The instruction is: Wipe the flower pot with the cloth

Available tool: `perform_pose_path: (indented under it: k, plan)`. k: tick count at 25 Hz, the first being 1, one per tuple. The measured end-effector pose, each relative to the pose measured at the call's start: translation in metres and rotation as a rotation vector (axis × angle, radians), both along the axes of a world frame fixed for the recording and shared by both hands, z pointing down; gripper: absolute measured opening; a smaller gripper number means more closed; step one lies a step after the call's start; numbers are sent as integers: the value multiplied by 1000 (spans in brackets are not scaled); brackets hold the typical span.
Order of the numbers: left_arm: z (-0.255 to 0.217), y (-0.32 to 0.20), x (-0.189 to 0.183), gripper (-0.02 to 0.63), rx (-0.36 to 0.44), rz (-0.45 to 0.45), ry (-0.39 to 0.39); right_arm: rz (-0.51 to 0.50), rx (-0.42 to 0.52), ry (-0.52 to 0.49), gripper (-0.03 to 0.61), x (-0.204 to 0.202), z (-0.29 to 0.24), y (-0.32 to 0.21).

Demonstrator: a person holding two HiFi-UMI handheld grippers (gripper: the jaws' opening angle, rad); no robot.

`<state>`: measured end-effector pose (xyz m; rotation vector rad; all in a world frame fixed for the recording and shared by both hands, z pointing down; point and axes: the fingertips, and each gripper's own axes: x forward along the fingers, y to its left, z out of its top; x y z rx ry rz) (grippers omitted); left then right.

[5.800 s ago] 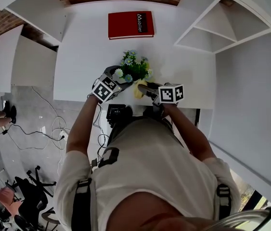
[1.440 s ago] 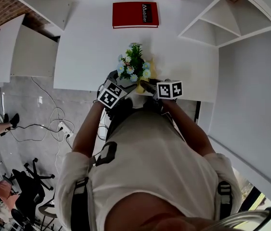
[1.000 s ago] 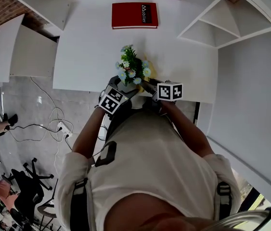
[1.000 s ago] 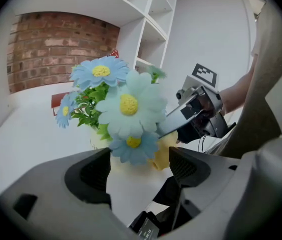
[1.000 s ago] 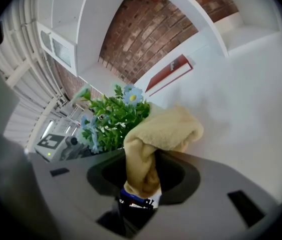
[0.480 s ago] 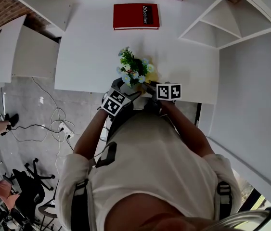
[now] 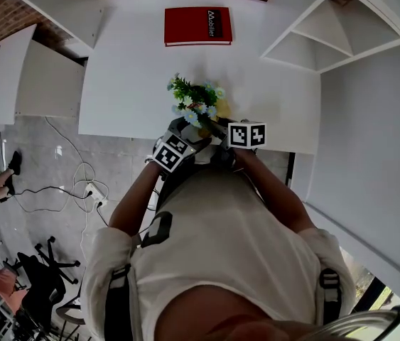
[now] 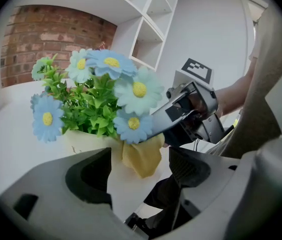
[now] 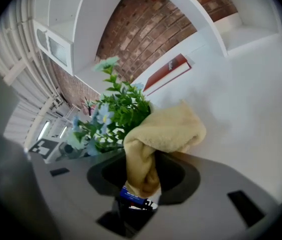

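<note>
The flower pot (image 8: 88, 141) is cream and holds a green plant with blue daisies (image 7: 194, 96). It stands near the front edge of the white table (image 7: 128, 69); from the head view the foliage hides the pot. My right gripper (image 9: 143, 171) is shut on a bunched yellow cloth (image 9: 166, 129), which presses against the pot's right side (image 8: 142, 156). My left gripper (image 8: 141, 166) sits just in front of the pot at its left. Its jaws stand wide apart, with only the pot's corner, the cloth and the table edge showing between them.
A red book (image 7: 197, 25) lies at the back of the table by the brick wall. White open shelving (image 7: 313, 34) rises at the right, and white cabinets stand at the left. The table's front edge runs just under both grippers, with floor and cables below.
The flower heads now lean a little more to the left than a second ago. Both grippers stay almost where they were, the right still gripping the cloth.
</note>
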<state>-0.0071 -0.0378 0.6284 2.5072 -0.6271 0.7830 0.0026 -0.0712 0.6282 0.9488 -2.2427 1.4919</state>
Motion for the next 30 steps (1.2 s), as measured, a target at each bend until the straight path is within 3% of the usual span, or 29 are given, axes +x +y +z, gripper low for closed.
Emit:
perform_pose_path:
  k: [3,6,9,14,21,26,30]
  plan:
    - [1,5,-2,365,14,28,-31,17,-42,44,150,5,20,-1]
    - [-1,-3,-16,365,36,2,-60,23,-74,75,150,9,34,-1]
    - [-7,-28,-37,365,72,-33,-92,14,-77,74,150,11,37,-1]
    - [1,-61,-45,365,99,1,-146,5,-62,75,150,10,32,-1]
    - [-13,-50,-26,365,36,-49,-79,77,0,-16,151,17,-12,-12]
    - [-12,-32,-11,365,14,-39,-55,119,-23,4,152,33,-1,-11]
    - [4,-28,-24,365,30,-33,-110,108,-66,76,152,38,26,-6]
